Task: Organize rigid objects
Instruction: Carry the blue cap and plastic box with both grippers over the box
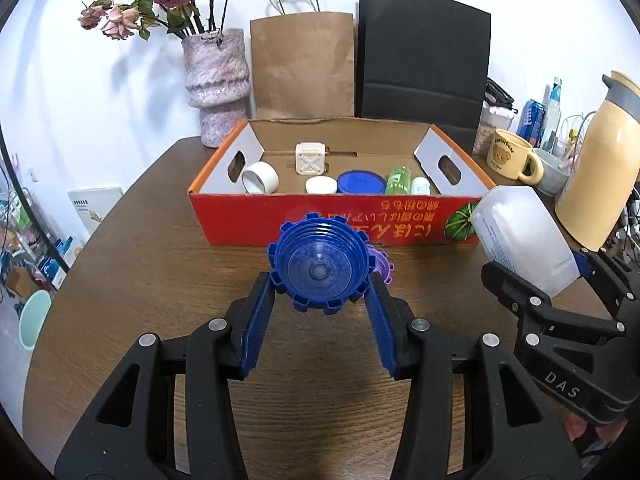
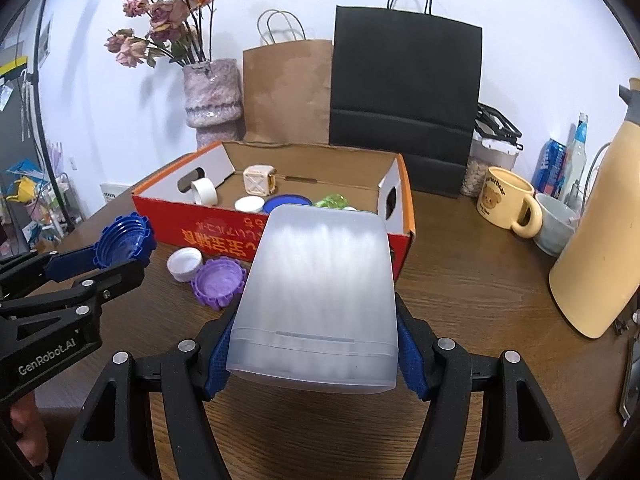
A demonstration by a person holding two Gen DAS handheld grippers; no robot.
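Blue ridged cap (image 1: pixel 319 268); purple cap (image 2: pixel 219 281); frosted white container (image 2: pixel 320 296). Red box (image 1: pixel 332 216) with orange rim and yellow lettering. Wood-grain brown table (image 1: pixel 160 280).

Glossy blue plastic cap (image 1: pixel 319 268); frosted translucent plastic container (image 2: pixel 320 292); matt cardboard box (image 1: pixel 336 216); grained wood worktop (image 1: pixel 160 264).

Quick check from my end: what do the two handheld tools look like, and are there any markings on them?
Both are matte black plastic clamp frames with triangular cut-outs, silver rivets at the pivots and ribbed blue finger pads. The left tool bears white "GenRobot.AI" lettering on its side, seen from the right wrist view; the right tool shows "DAS" from the left wrist view. No cables or sleeves show.
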